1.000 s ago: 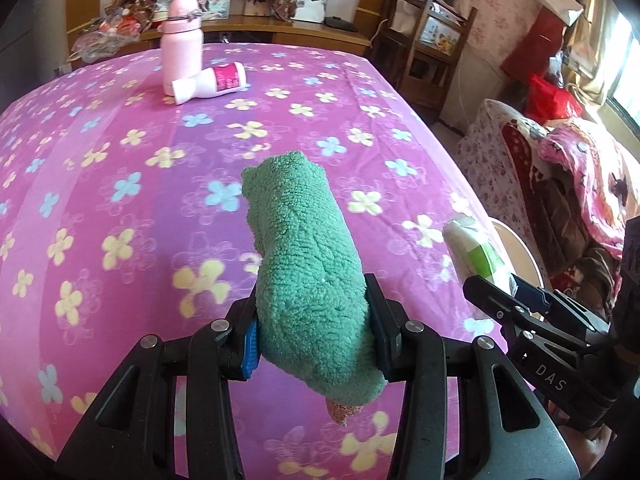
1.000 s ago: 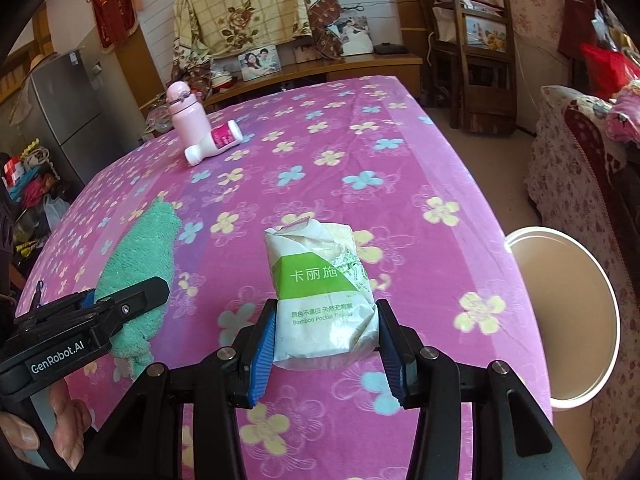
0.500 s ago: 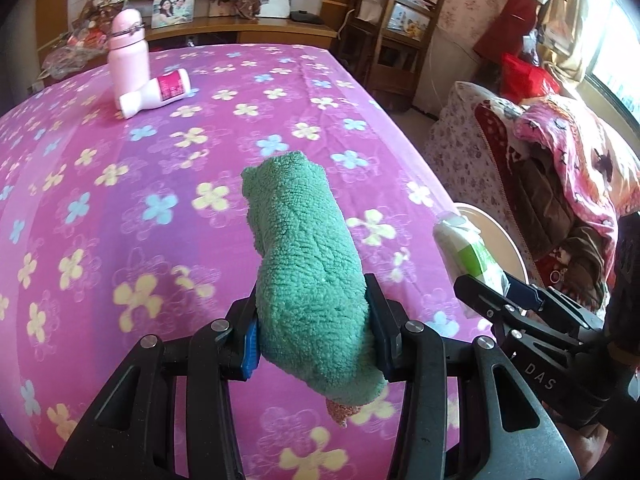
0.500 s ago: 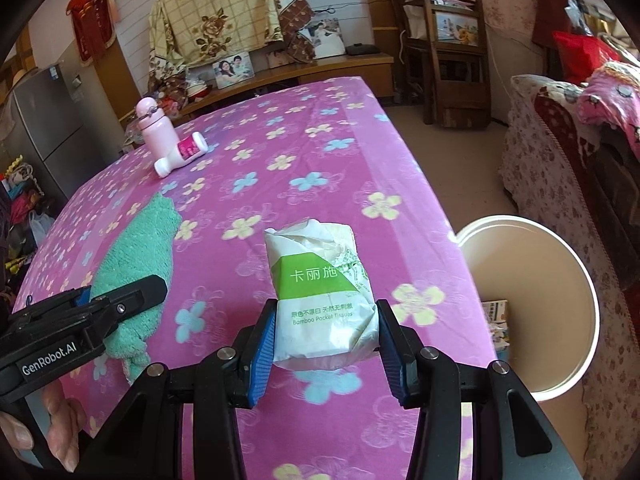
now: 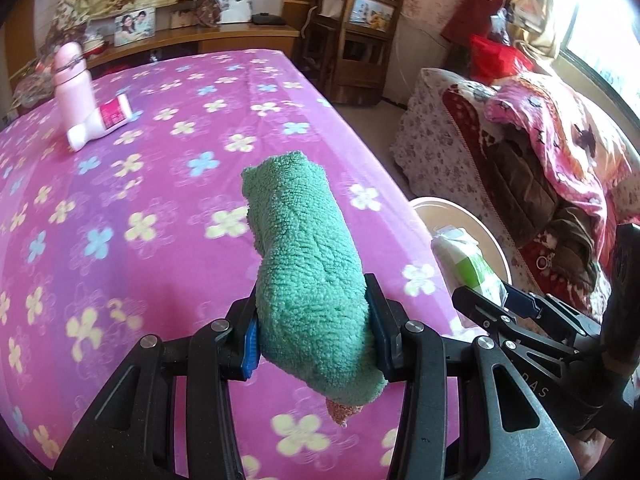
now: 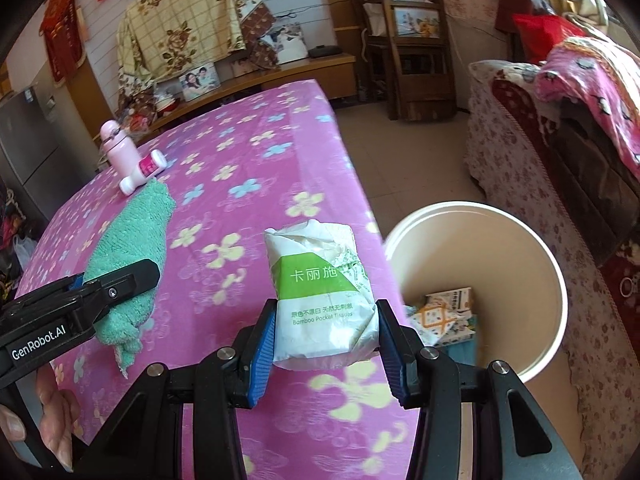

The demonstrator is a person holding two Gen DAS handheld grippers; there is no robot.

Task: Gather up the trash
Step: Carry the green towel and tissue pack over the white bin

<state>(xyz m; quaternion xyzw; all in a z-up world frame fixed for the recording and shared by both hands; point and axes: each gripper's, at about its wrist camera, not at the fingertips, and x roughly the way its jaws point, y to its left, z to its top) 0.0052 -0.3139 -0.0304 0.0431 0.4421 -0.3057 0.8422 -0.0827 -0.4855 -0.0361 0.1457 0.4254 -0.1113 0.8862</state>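
Observation:
My left gripper [image 5: 312, 336] is shut on a rolled green towel [image 5: 304, 264] and holds it above the pink flowered table [image 5: 140, 184]. My right gripper [image 6: 326, 340] is shut on a white and green tissue pack [image 6: 320, 292] and holds it over the table's right edge, beside the cream trash bin [image 6: 552, 276] on the floor. The bin holds some paper trash [image 6: 444, 312]. The towel also shows in the right wrist view [image 6: 128, 248], and the tissue pack in the left wrist view [image 5: 464, 260].
A pink bottle [image 5: 72, 76] stands at the table's far left with a white and red tube [image 5: 102, 120] lying against it. A sofa with blankets [image 5: 540, 160] is to the right. A wooden chair [image 5: 356, 40] stands behind the table.
Both grippers have moved right toward the table's edge with their loads. The trash bin has come closer and its inside now shows.

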